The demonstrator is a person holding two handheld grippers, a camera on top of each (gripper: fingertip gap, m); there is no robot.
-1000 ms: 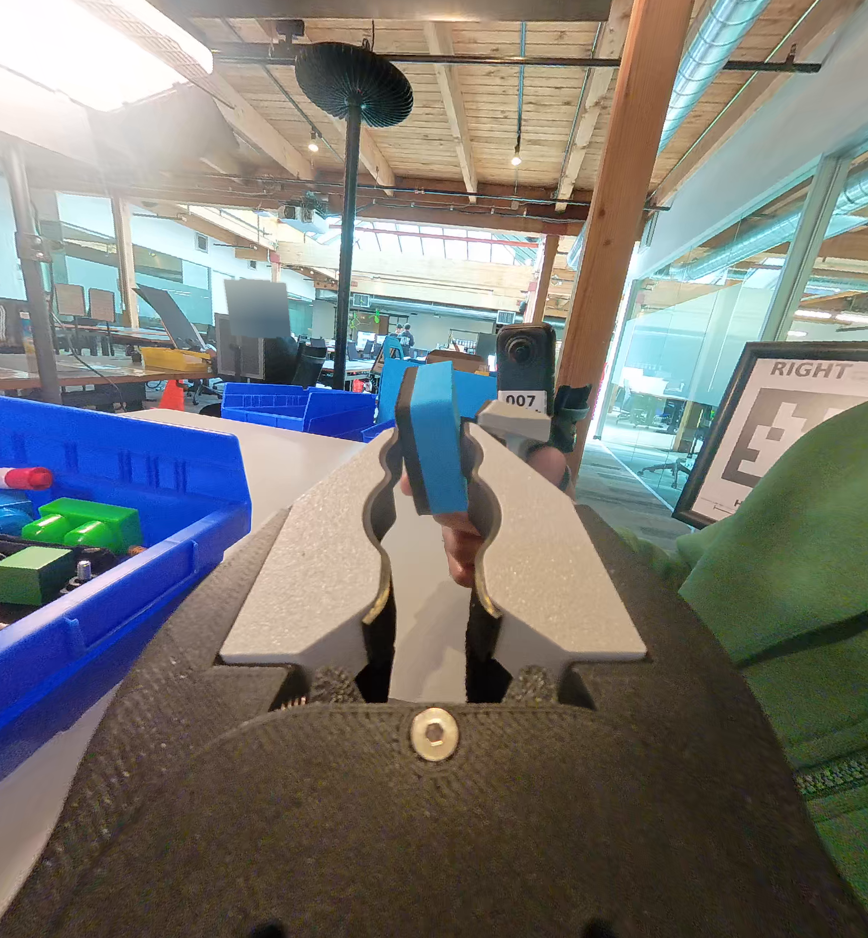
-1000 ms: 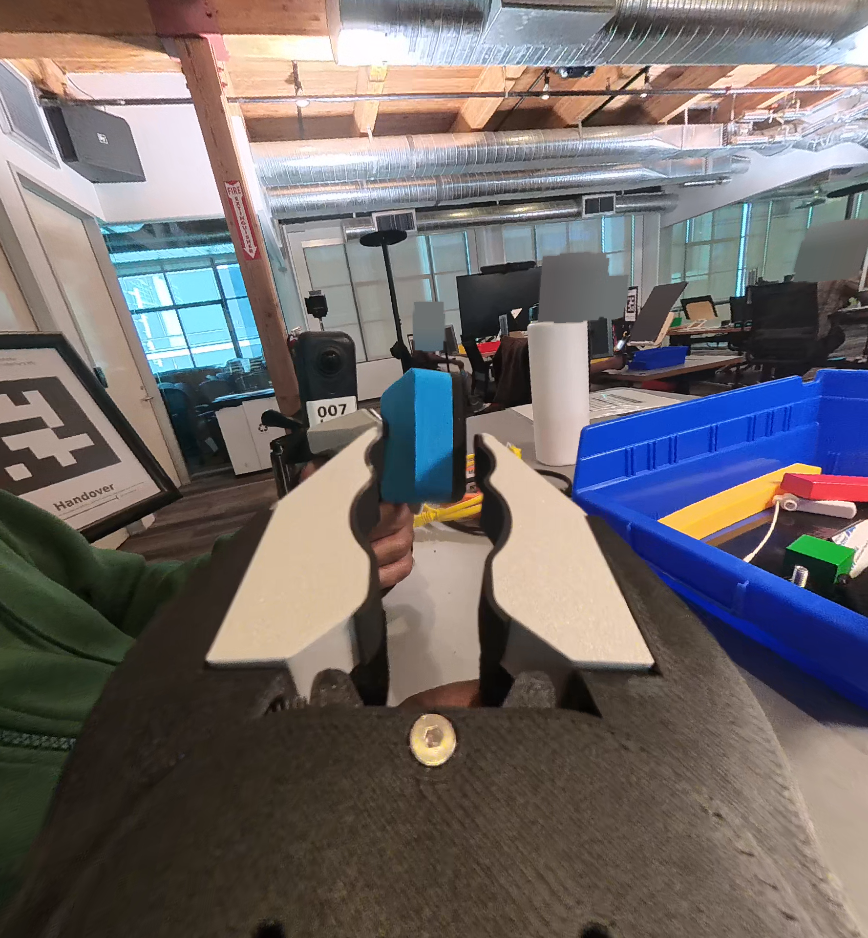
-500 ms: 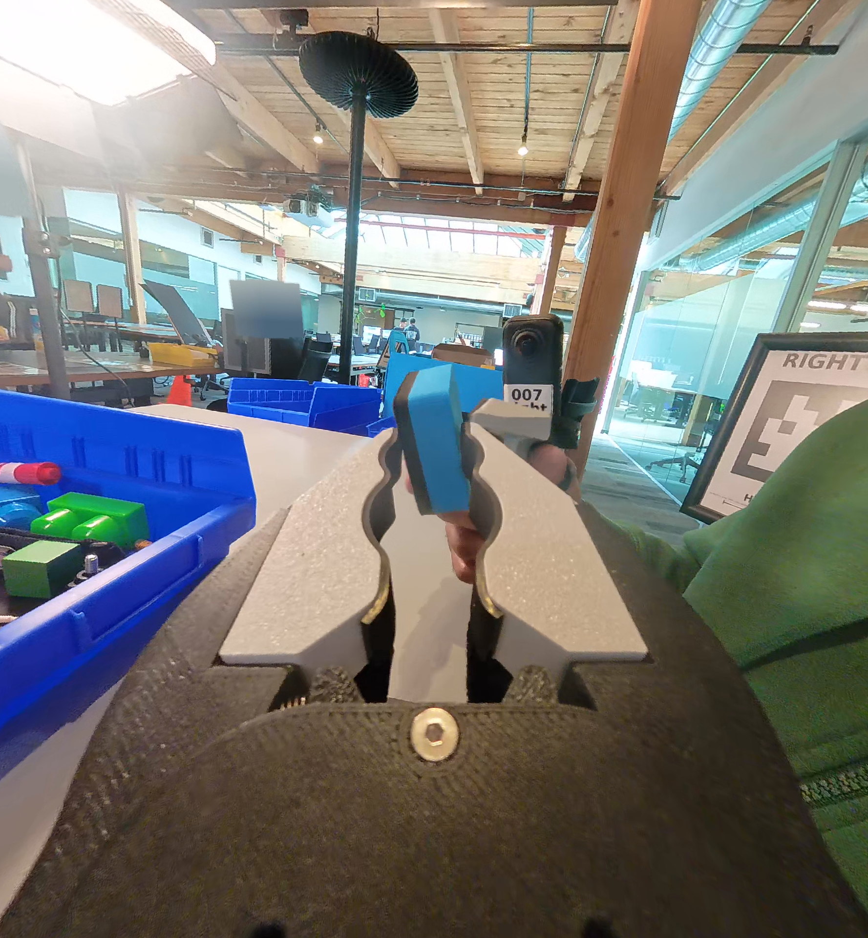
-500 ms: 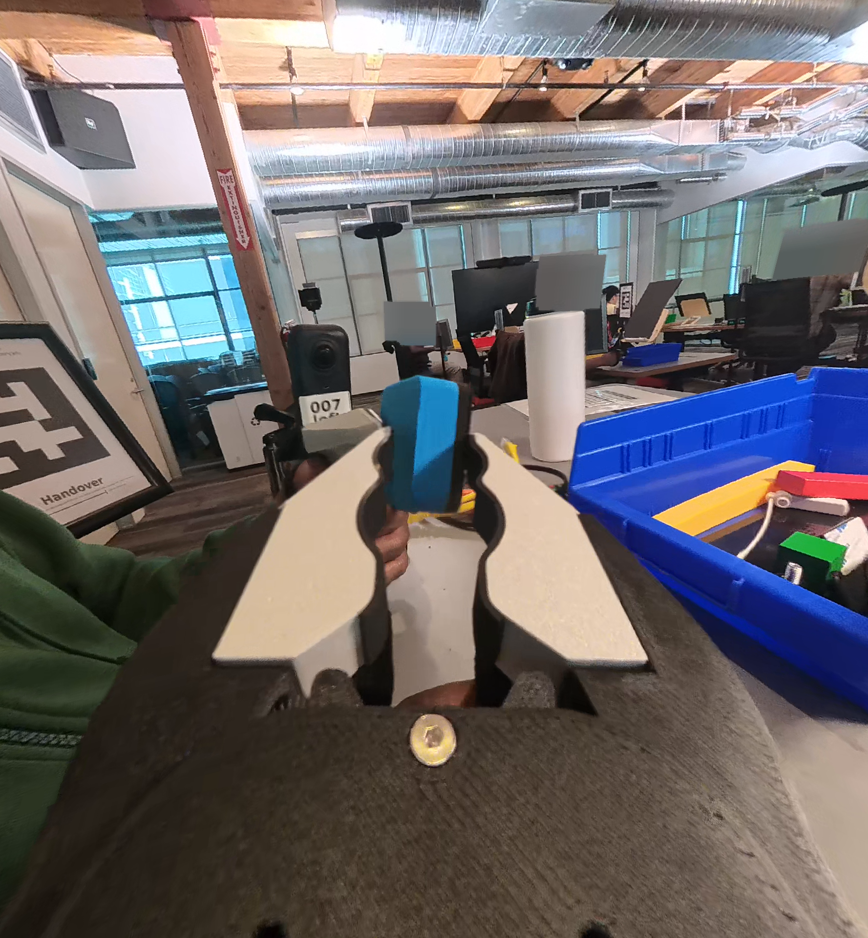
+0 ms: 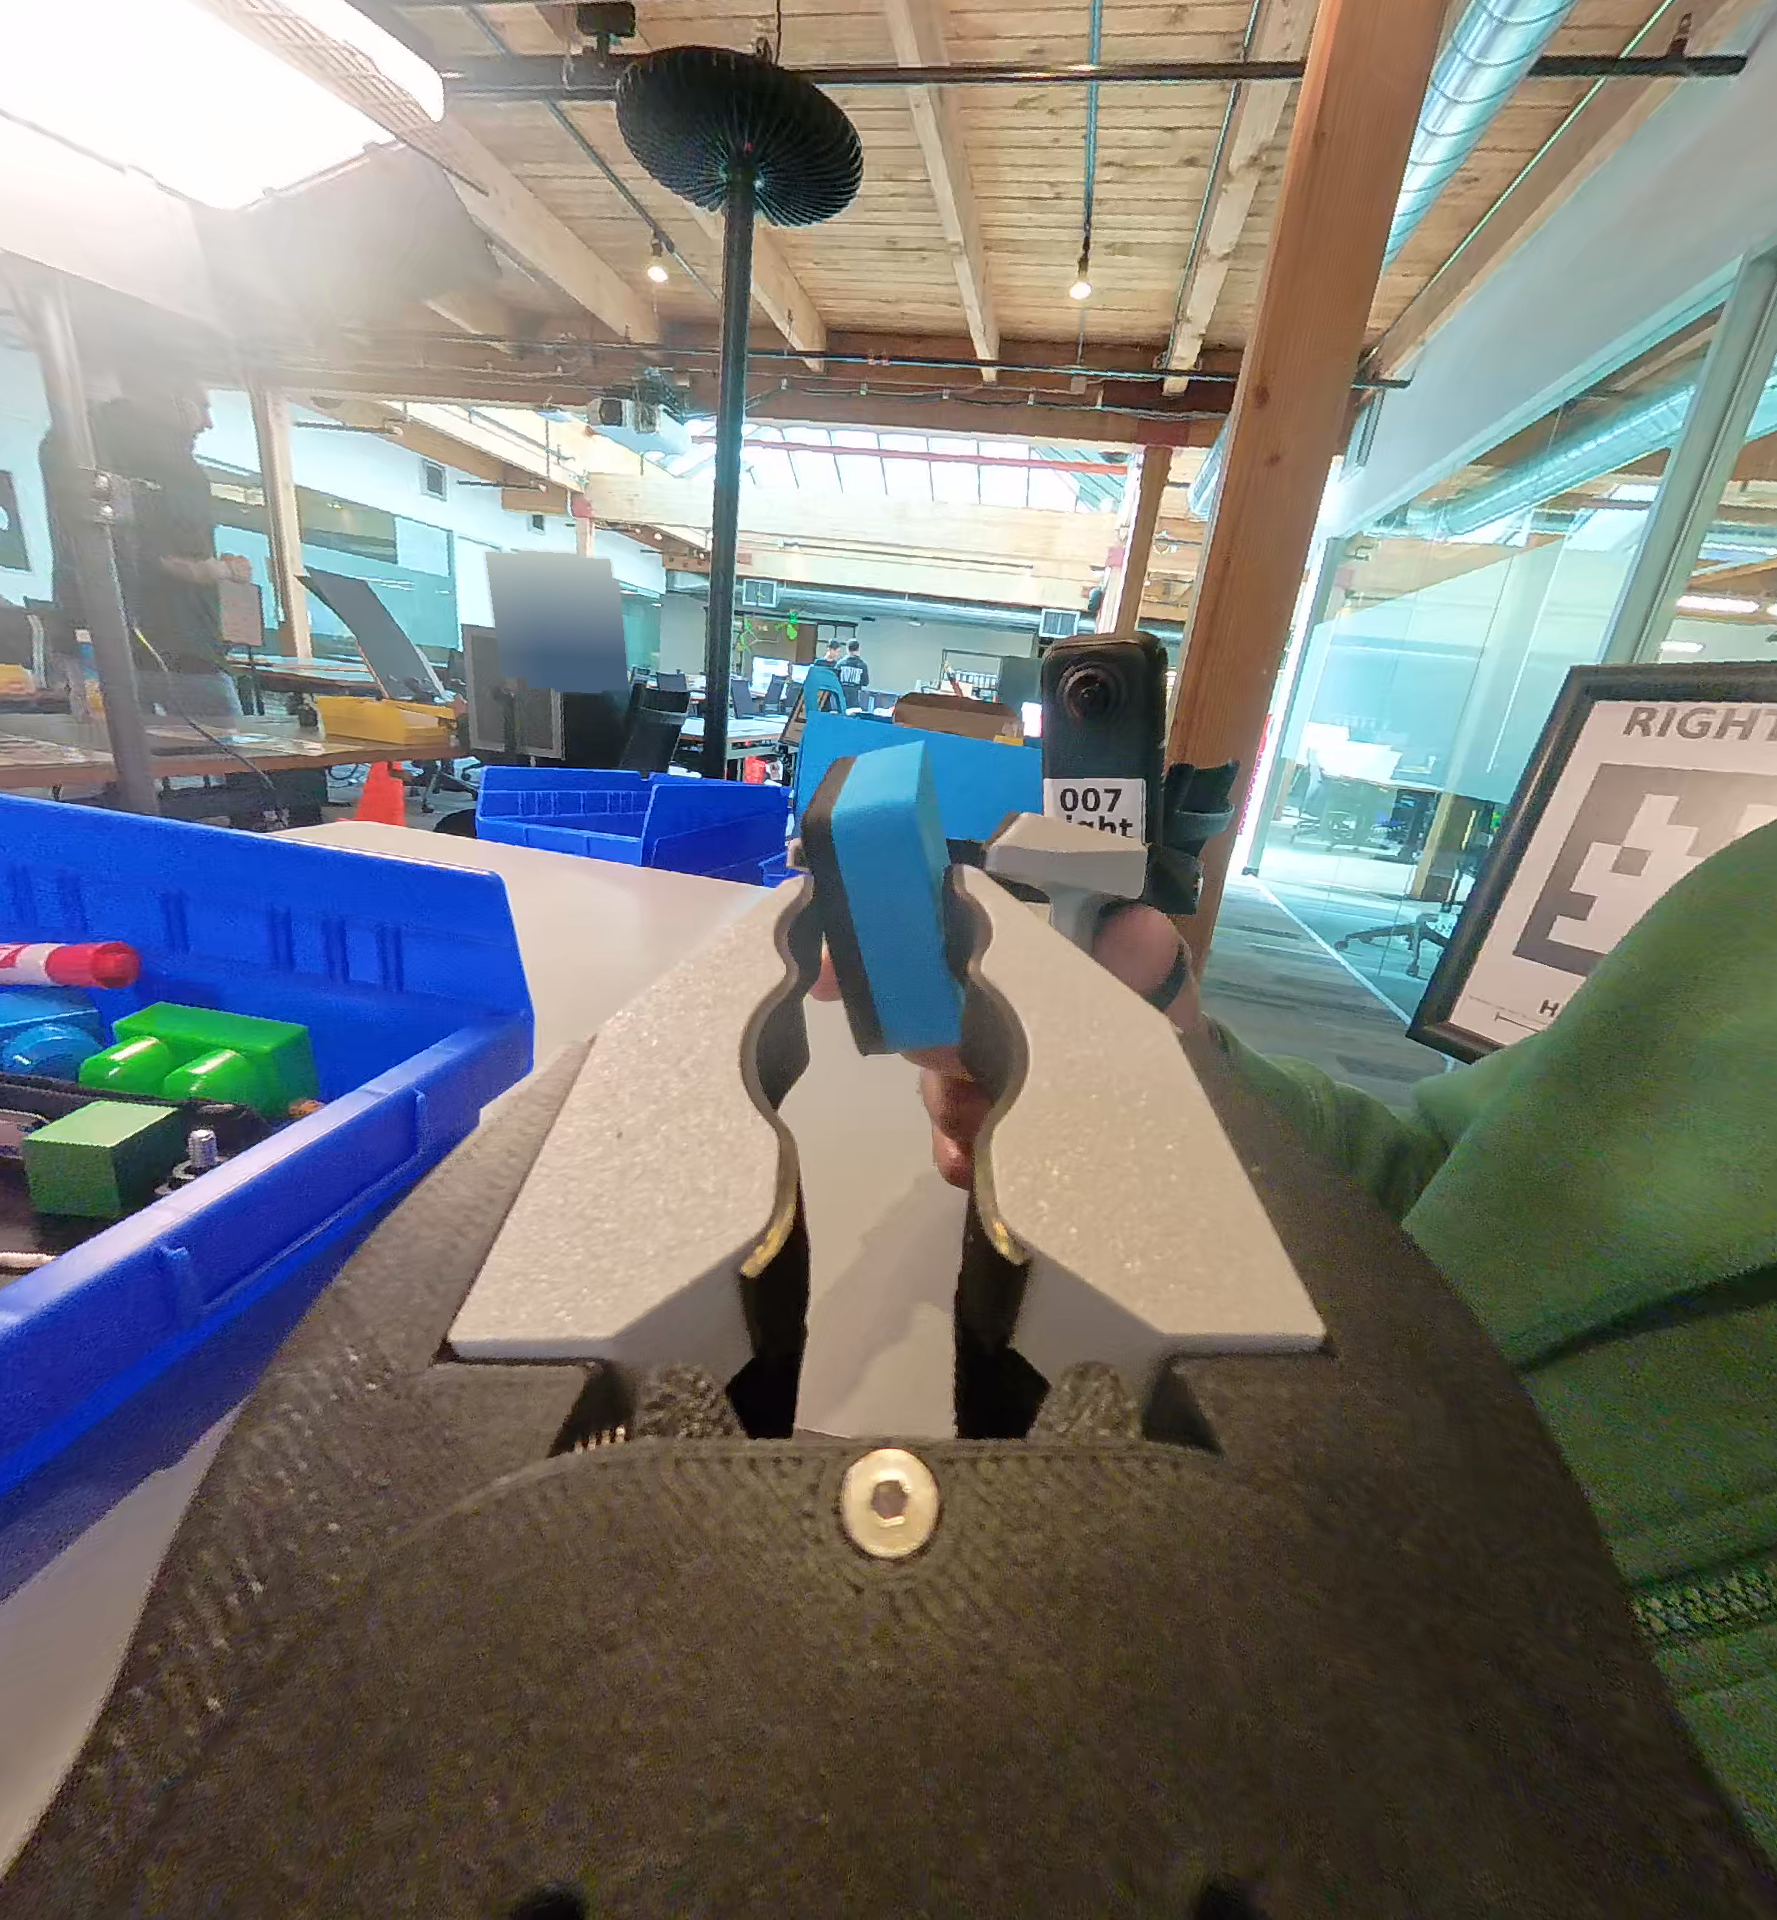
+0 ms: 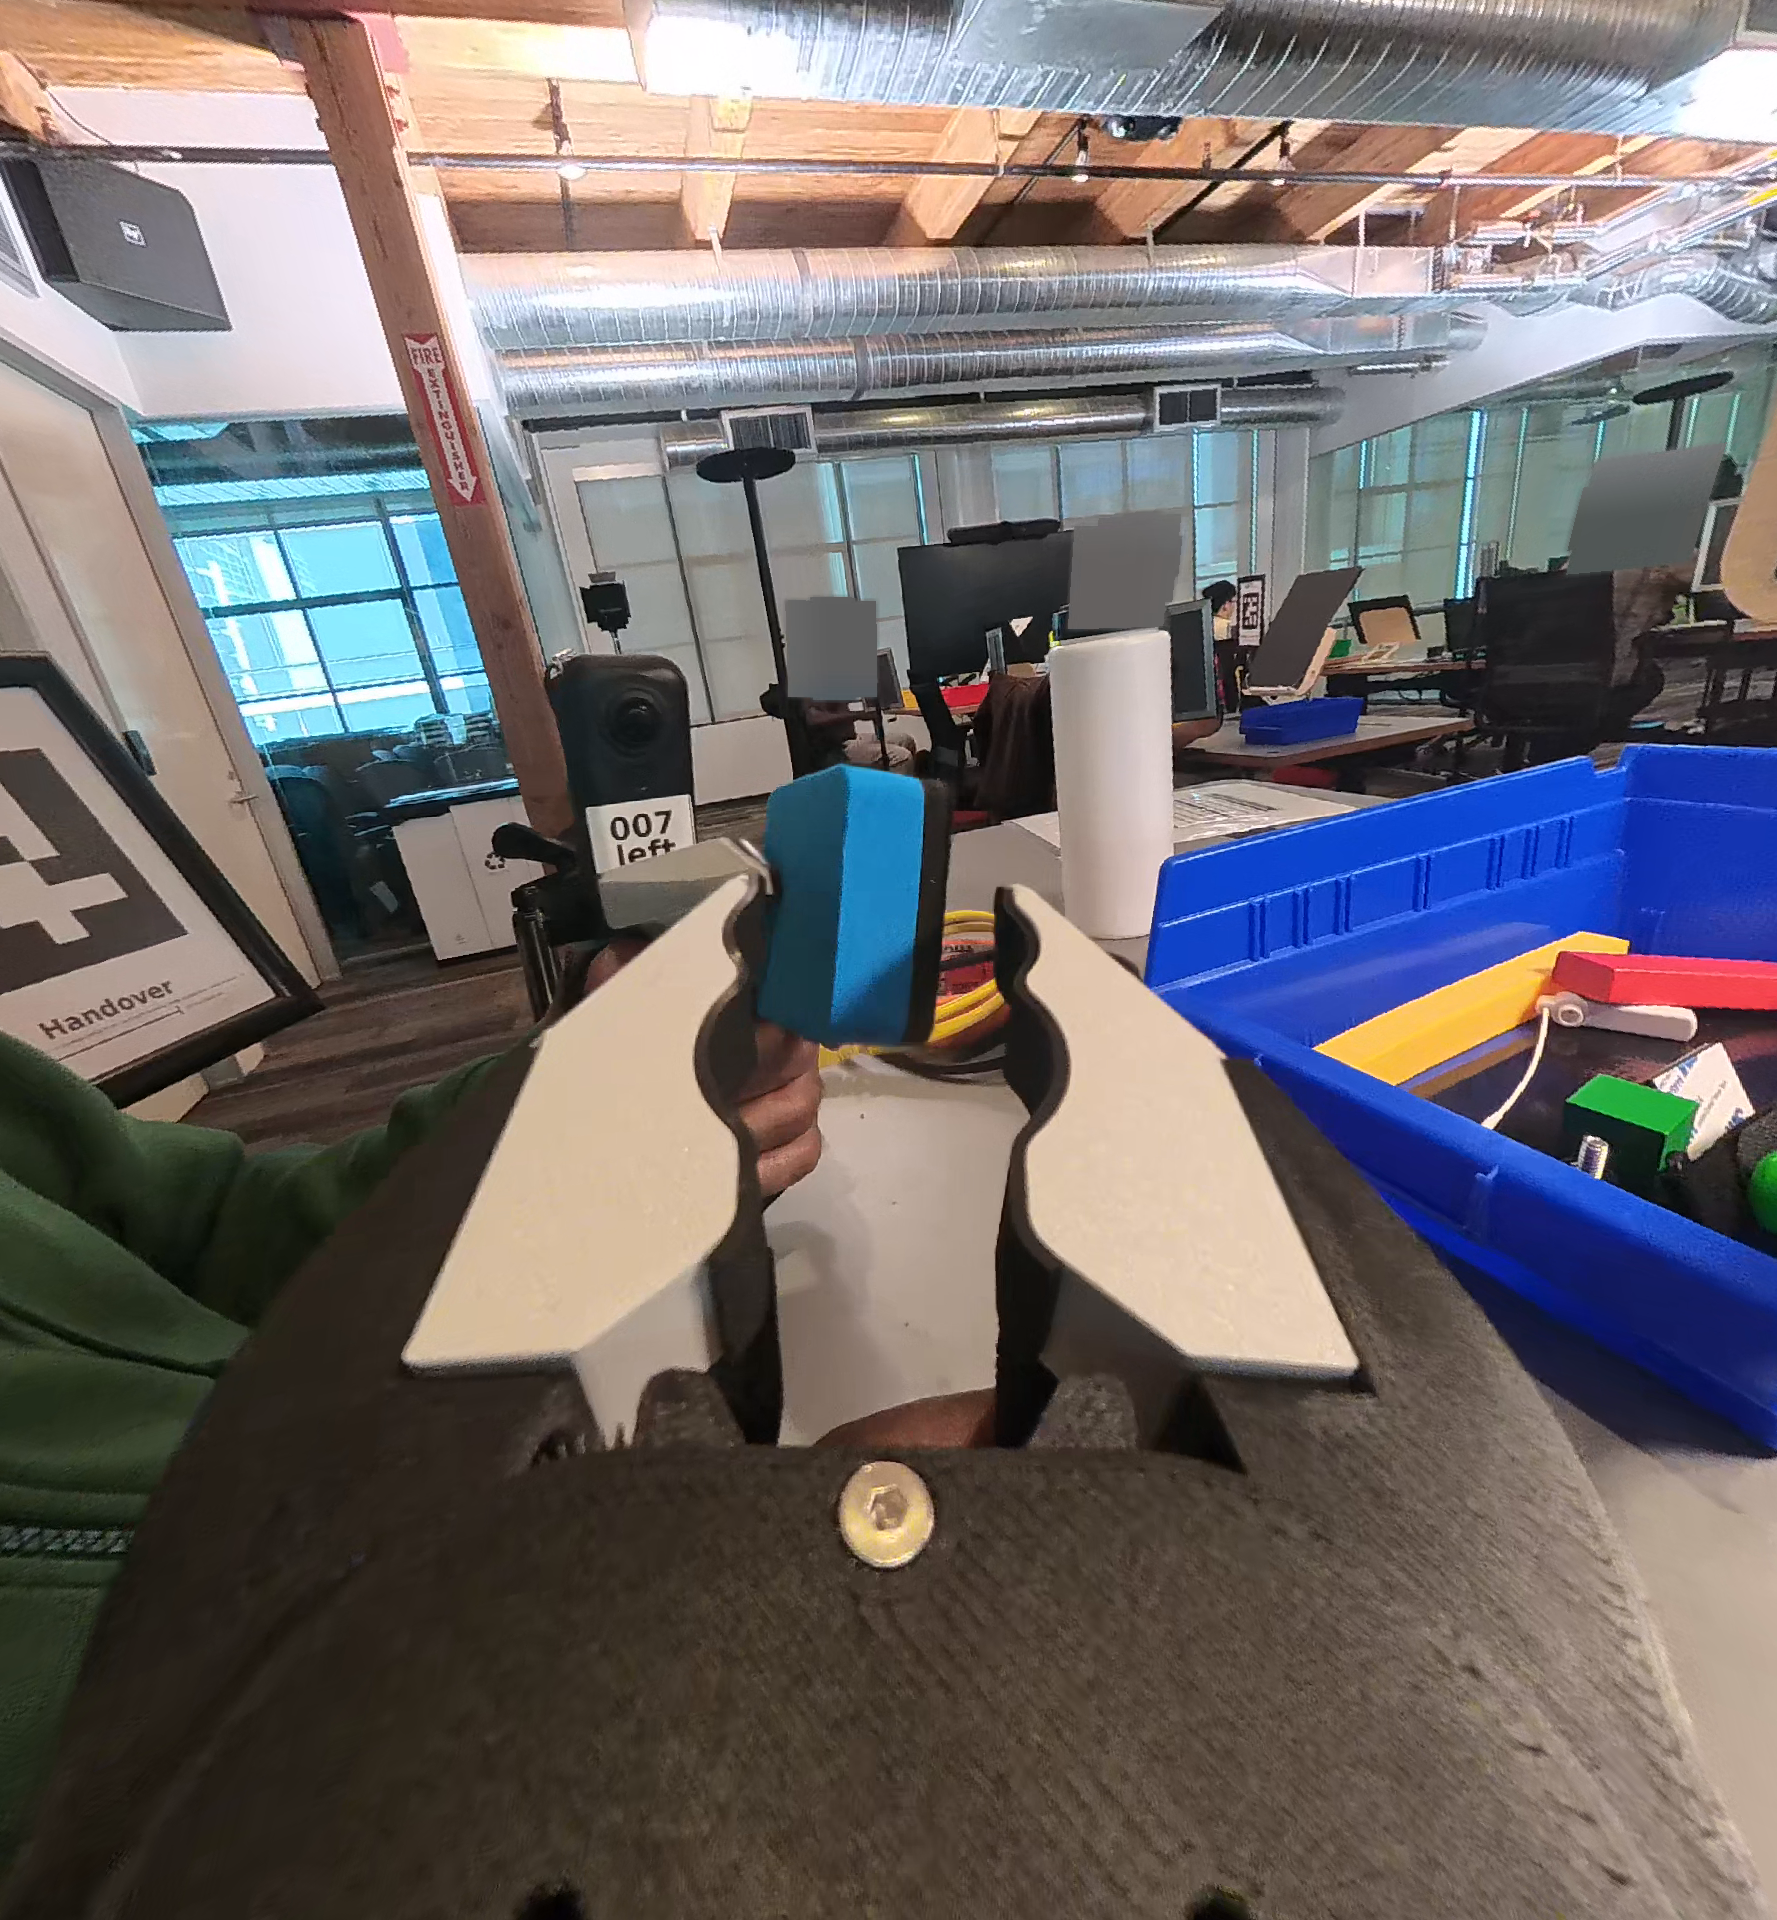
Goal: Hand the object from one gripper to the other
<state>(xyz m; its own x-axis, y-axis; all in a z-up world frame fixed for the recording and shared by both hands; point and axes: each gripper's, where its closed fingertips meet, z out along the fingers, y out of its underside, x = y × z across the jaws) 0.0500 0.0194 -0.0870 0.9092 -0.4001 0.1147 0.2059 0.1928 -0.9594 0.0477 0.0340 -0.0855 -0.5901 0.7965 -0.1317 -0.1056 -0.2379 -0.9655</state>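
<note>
**Handover point: eraser in left gripper, right gripper unclenched**

Blue foam block with black backing, apparently a whiteboard eraser (image 5: 889,935), held upright in the air above the grey table (image 5: 603,914). Clamped at the fingertips of the left gripper (image 5: 882,904), both fingers pressed against its sides. Right gripper (image 6: 879,904) positioned around the same eraser (image 6: 837,925) with fingers apart: one finger touching or just beside the blue face, a clear gap at the other finger.

Blue bin (image 5: 240,1236) at the left gripper's side. Contents noted: red-capped marker (image 5: 84,964), green block with rounded studs (image 5: 198,1055), green cube (image 5: 99,1153), blue piece (image 5: 32,1029).

Second blue bin (image 6: 1383,904) at the right gripper's side. Contents noted: yellow bar (image 6: 1466,1013), red block (image 6: 1694,982) resting over it, green cube (image 6: 1627,1117), white clip with cord (image 6: 1611,1013).
</note>
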